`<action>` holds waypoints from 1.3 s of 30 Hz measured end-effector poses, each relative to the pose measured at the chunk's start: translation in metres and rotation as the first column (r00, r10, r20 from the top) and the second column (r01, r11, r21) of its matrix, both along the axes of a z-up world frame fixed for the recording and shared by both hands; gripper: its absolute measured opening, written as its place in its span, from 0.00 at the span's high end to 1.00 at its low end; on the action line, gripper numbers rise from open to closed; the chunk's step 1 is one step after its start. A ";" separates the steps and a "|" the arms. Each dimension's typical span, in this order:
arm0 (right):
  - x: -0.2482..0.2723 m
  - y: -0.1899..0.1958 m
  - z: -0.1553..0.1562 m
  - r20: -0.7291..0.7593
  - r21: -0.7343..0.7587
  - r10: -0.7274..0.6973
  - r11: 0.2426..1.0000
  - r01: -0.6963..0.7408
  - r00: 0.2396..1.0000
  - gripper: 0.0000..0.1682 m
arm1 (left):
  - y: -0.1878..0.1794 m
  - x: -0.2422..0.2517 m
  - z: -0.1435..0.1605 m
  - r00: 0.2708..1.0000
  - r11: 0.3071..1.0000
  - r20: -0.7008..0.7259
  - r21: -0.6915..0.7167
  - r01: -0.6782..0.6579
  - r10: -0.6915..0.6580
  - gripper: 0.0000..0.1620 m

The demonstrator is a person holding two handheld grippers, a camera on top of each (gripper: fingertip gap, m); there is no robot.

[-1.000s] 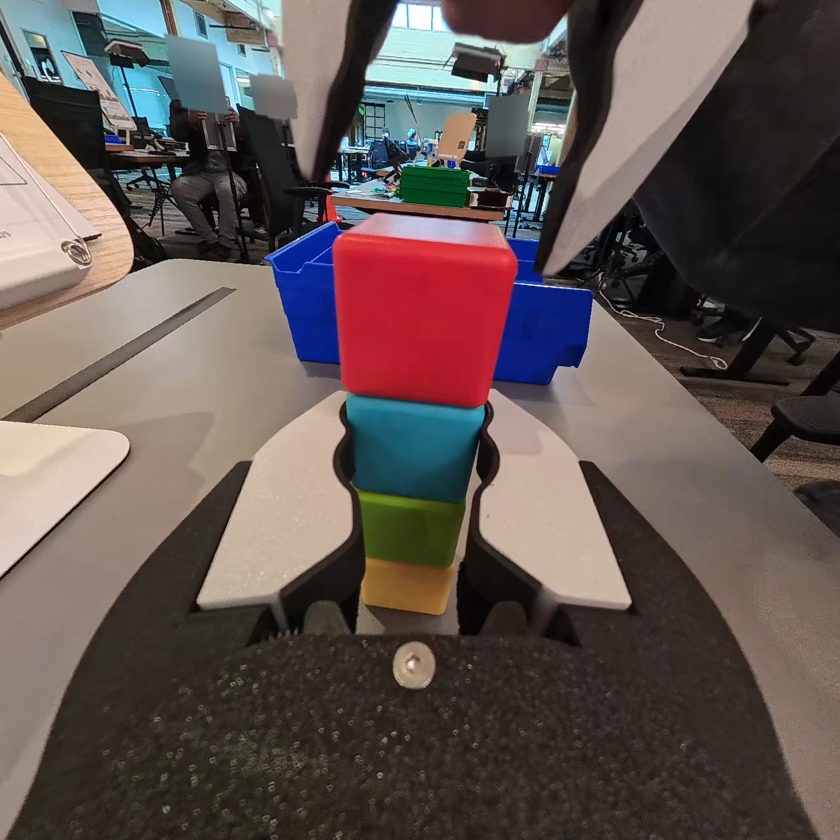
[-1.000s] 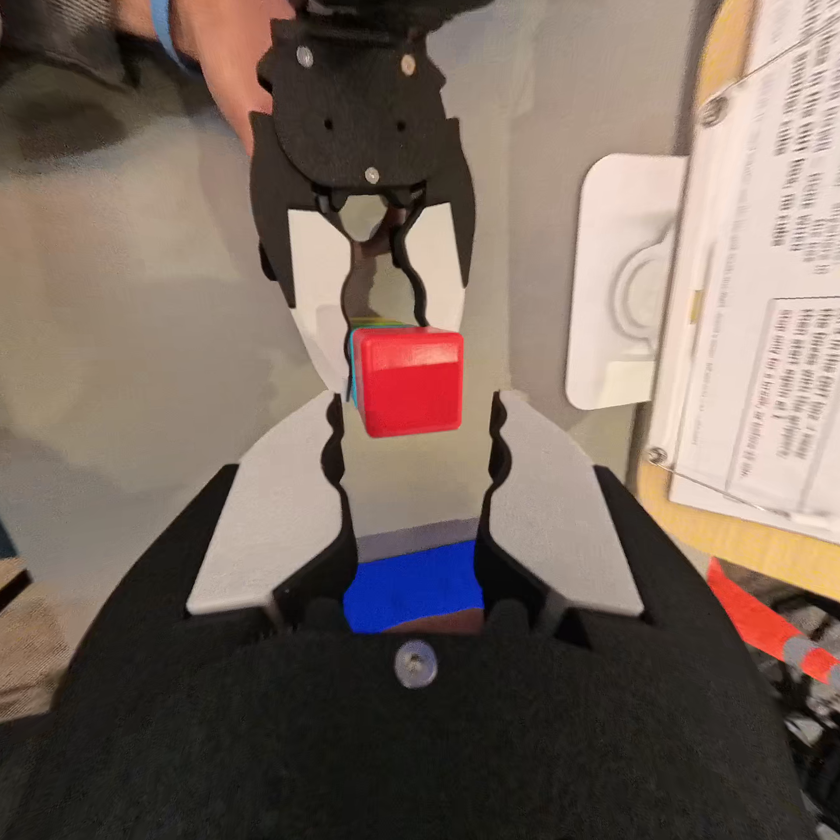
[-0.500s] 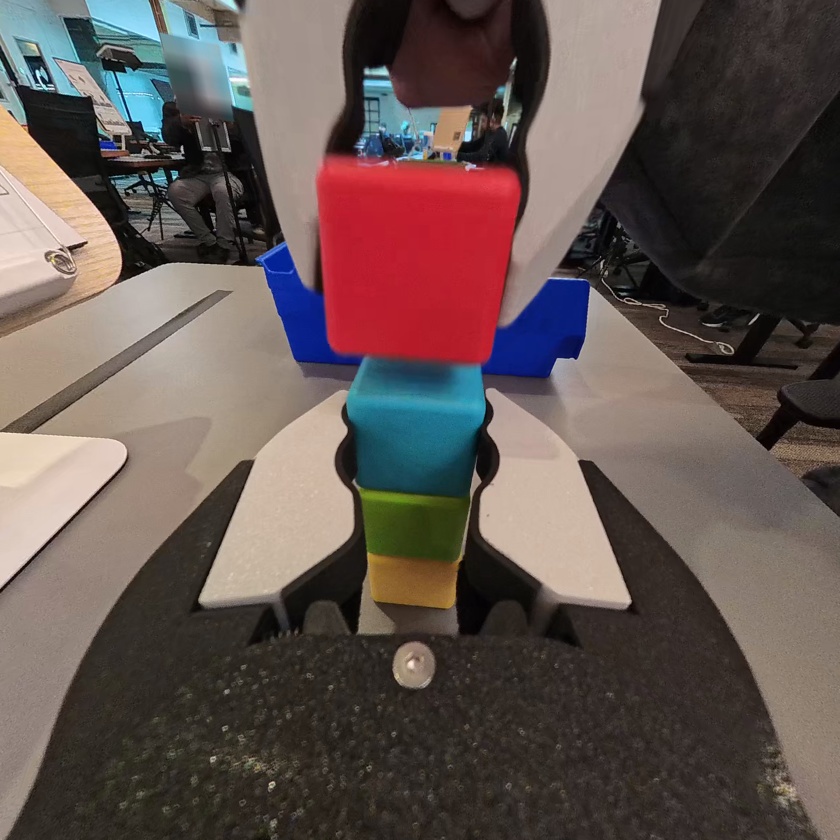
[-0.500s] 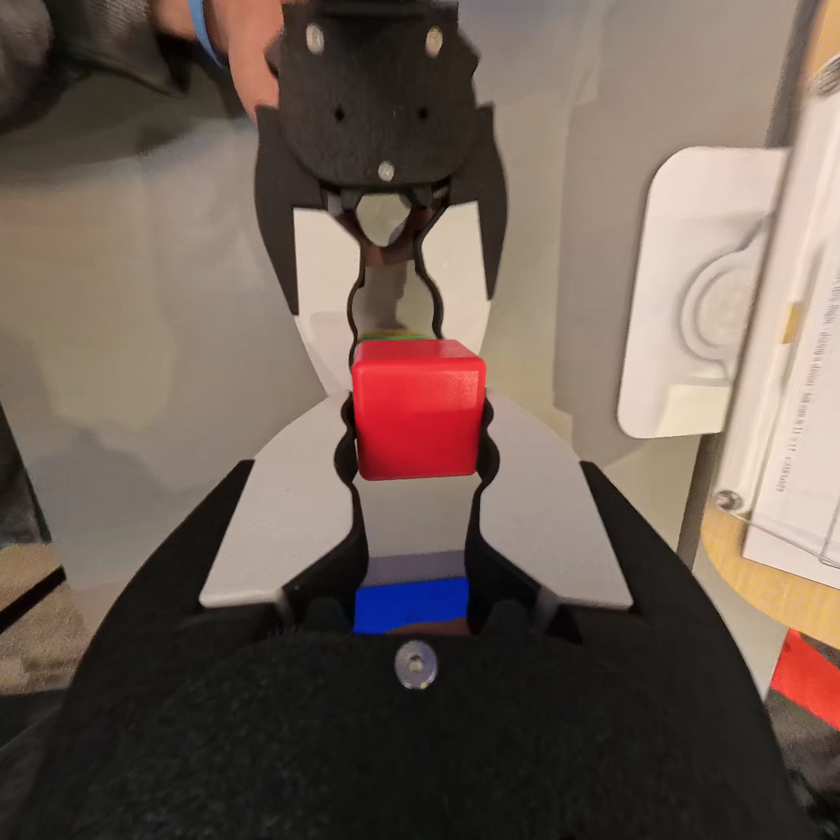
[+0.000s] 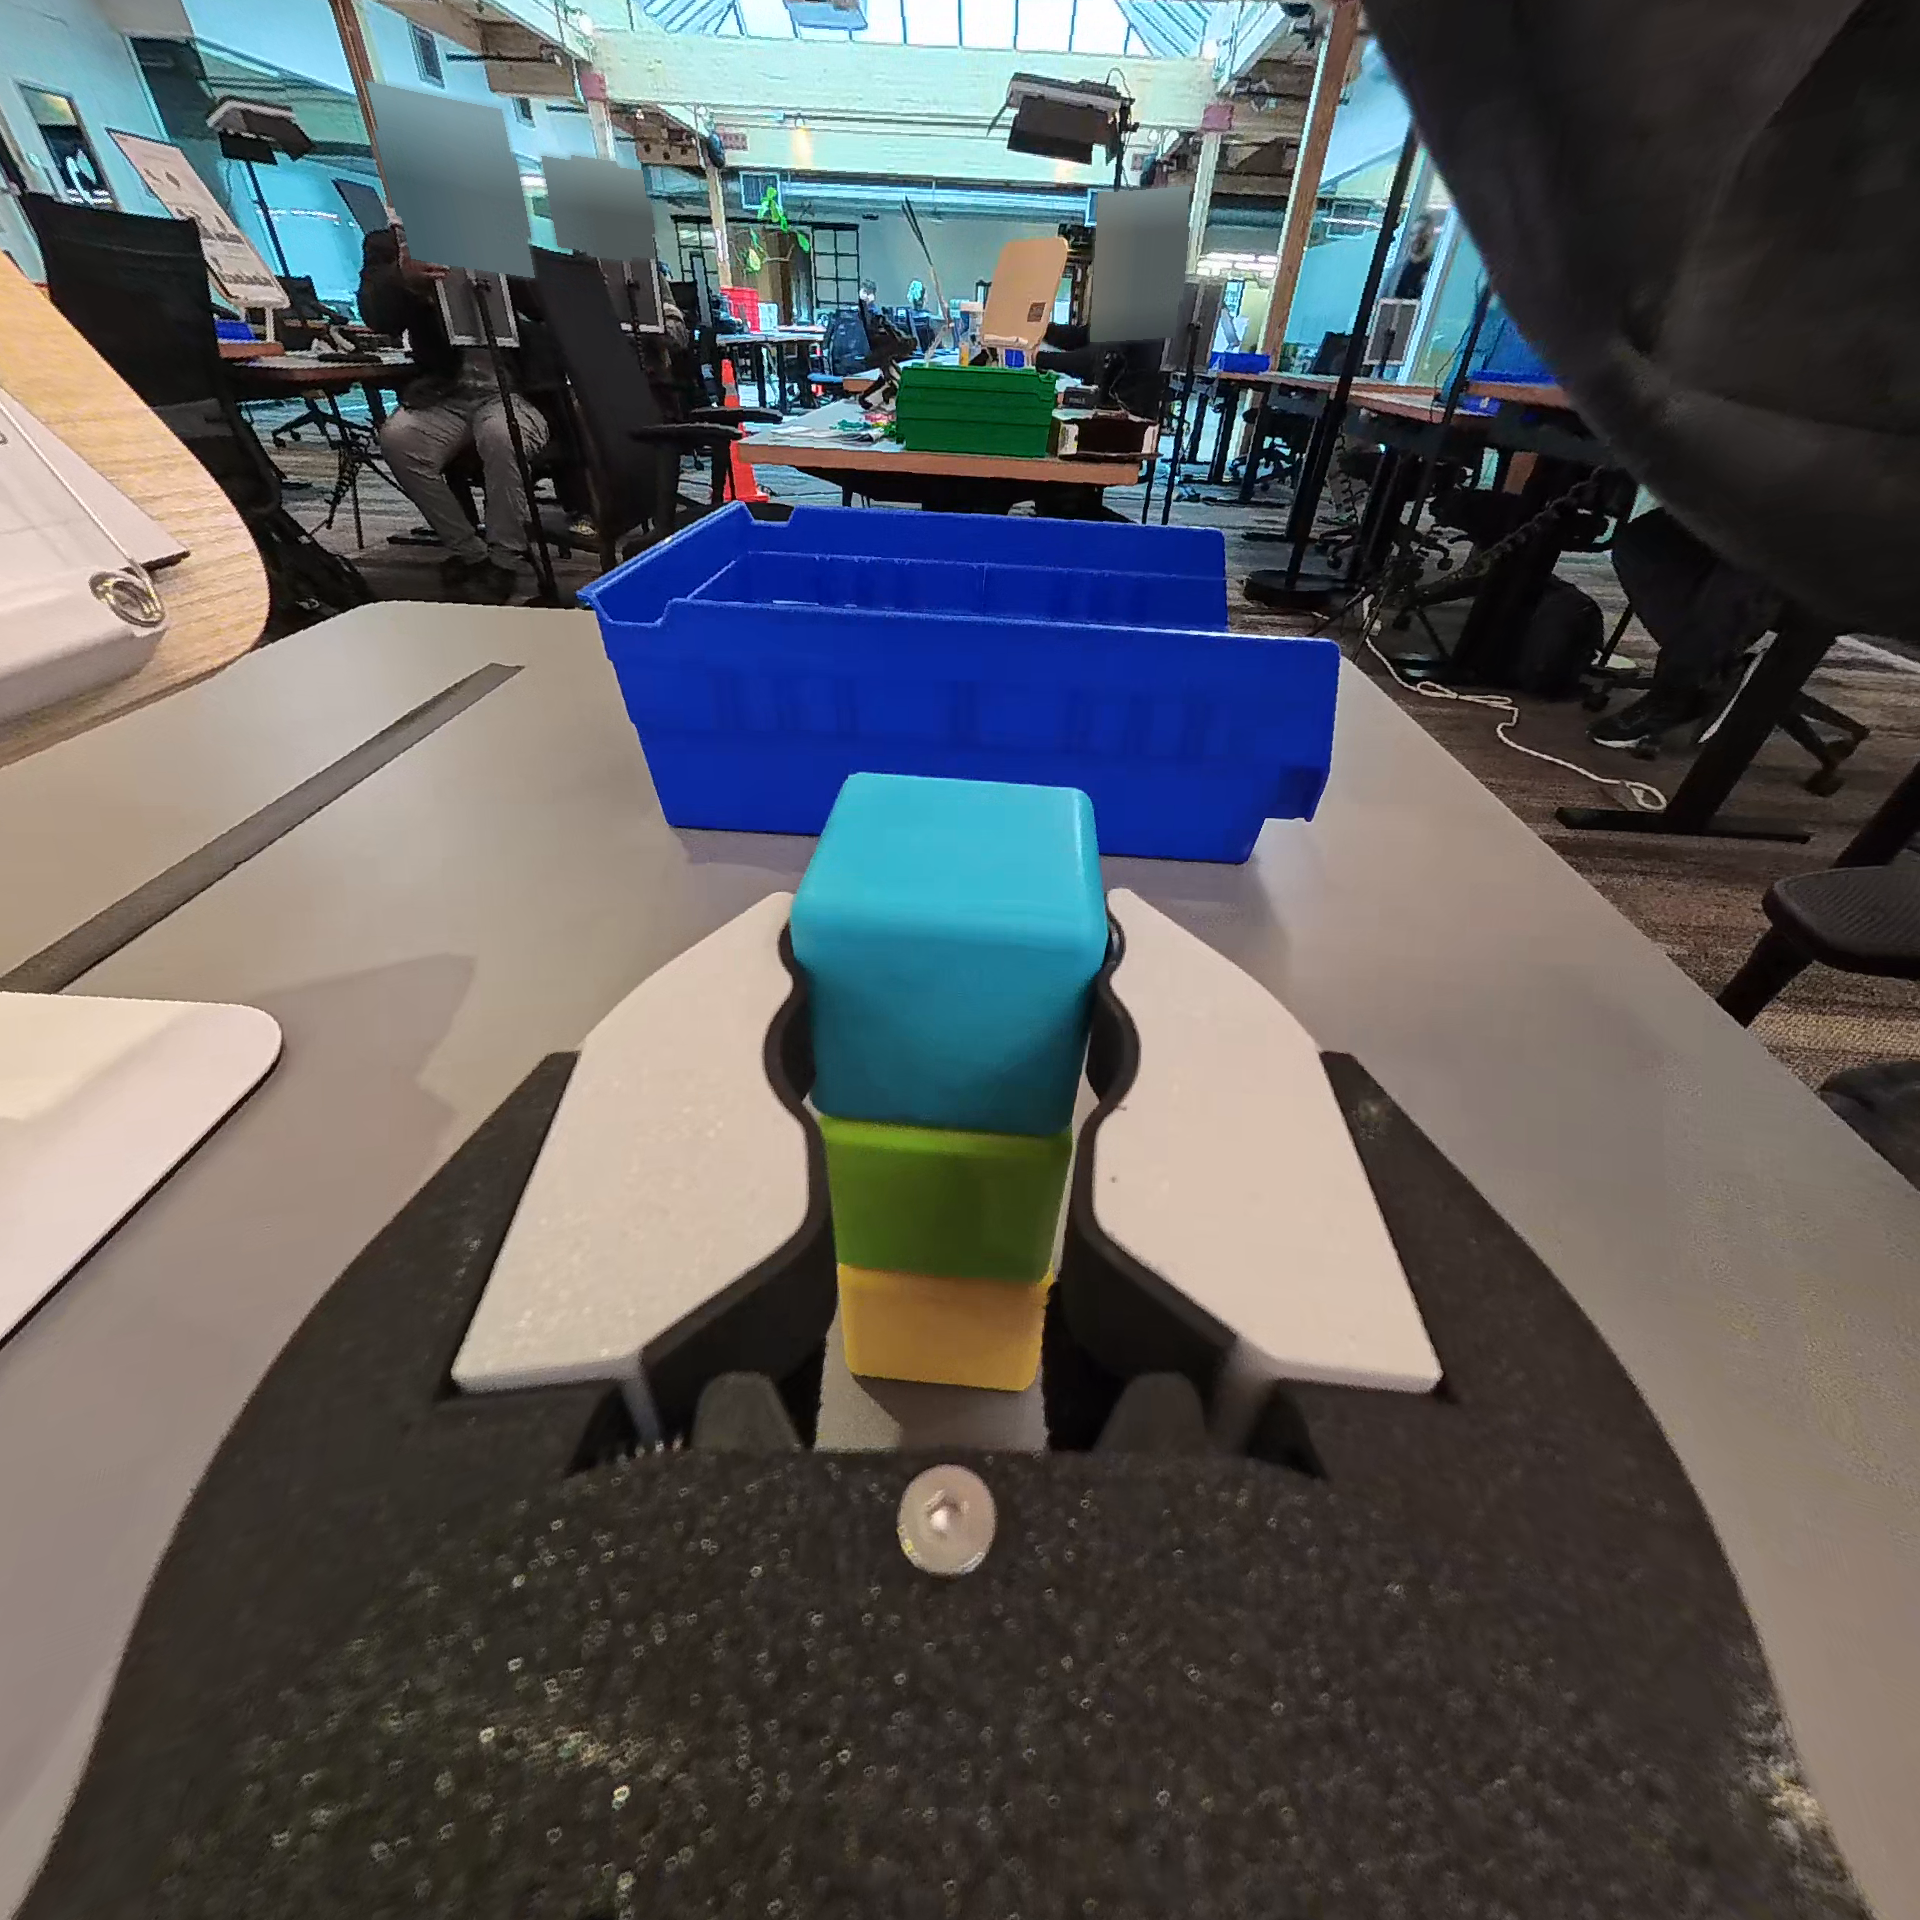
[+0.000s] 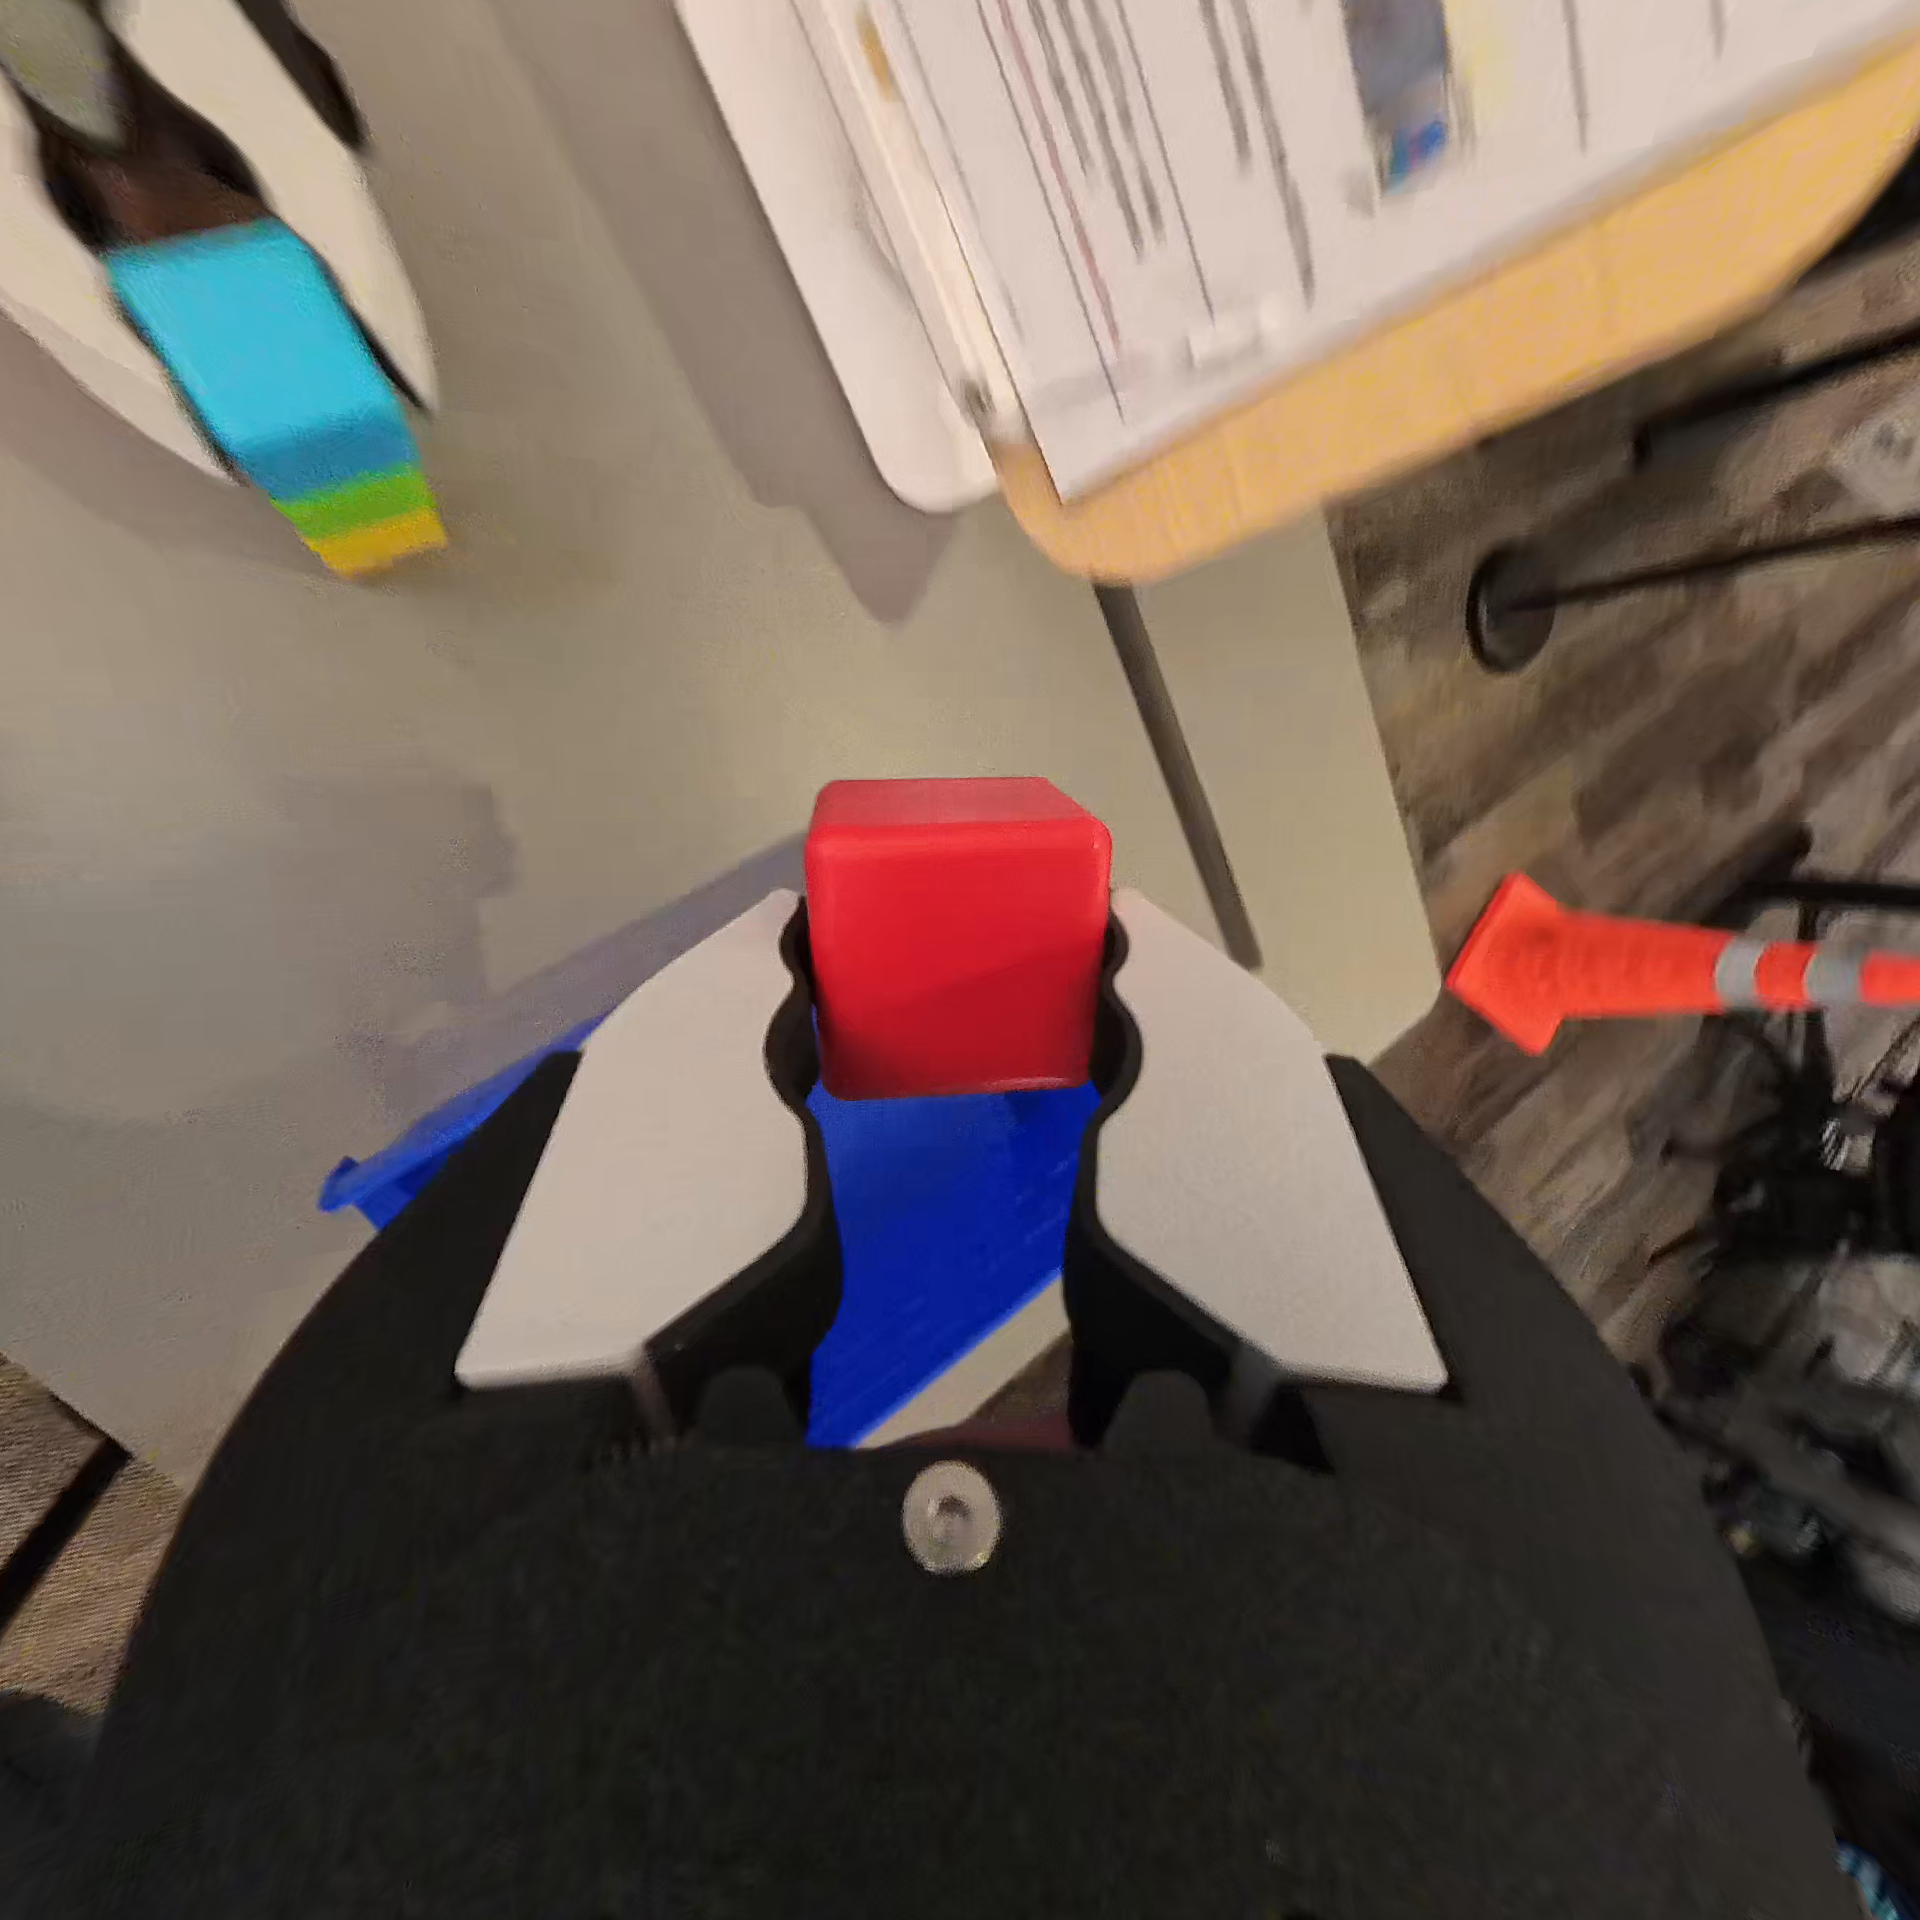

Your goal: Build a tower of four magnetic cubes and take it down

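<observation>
Grey table (image 5: 416,883): our right gripper (image 6: 951,977) clamps the rigid, light red cube (image 6: 951,935) by opposite faces; our left gripper (image 5: 945,997) clamps the cyan cube (image 5: 945,977).

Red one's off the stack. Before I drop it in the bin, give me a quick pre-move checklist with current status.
1. Right gripper shut on red cube: ok.
2. Red cube clear of the stack: ok, it is well apart from the cyan cube.
3. Blue bin below the red cube: ok, though exact alignment cannot tell.
4. Left gripper steadying the stack at the cyan cube: ok.
5. Cyan, green cube and yellow cube aligned upright: ok.
6. Bin interior free: cannot tell.
</observation>
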State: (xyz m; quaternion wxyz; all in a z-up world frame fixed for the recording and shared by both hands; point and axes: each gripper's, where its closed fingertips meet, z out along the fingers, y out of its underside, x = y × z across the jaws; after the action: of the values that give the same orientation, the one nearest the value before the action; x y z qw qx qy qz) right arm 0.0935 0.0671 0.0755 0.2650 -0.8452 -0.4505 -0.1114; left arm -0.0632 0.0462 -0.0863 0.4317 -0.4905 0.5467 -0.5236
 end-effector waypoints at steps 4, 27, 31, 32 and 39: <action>0.064 -0.011 -0.051 -0.009 -0.079 -0.156 0.985 0.155 0.988 0.70 | 0.000 0.000 0.000 1.000 1.000 0.000 -0.001 0.001 -0.001 0.69; 0.129 -0.052 -0.257 0.062 -0.383 -0.349 0.857 0.345 0.935 0.69 | -0.001 0.000 0.000 1.000 1.000 0.003 -0.001 0.002 -0.002 0.69; 0.129 -0.048 -0.238 0.035 -0.312 -0.355 0.884 0.347 0.934 0.60 | -0.004 -0.002 0.002 1.000 1.000 0.013 0.006 0.010 -0.010 0.68; 0.126 -0.046 -0.224 0.007 -0.263 -0.360 0.899 0.349 0.933 0.59 | -0.005 -0.002 0.004 1.000 1.000 0.025 0.005 0.016 -0.016 0.64; 0.047 -0.088 -0.120 -0.408 0.179 -0.226 0.930 0.321 0.884 0.64 | -0.002 -0.017 0.008 0.998 0.997 -0.054 0.072 -0.024 0.028 0.56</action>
State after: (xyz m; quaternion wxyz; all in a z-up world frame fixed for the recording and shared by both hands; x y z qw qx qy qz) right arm 0.1409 -0.0213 -0.0446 0.4295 -0.8674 -0.2489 -0.0355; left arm -0.0805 0.0439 -0.0783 0.4405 -0.4962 0.5703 -0.4842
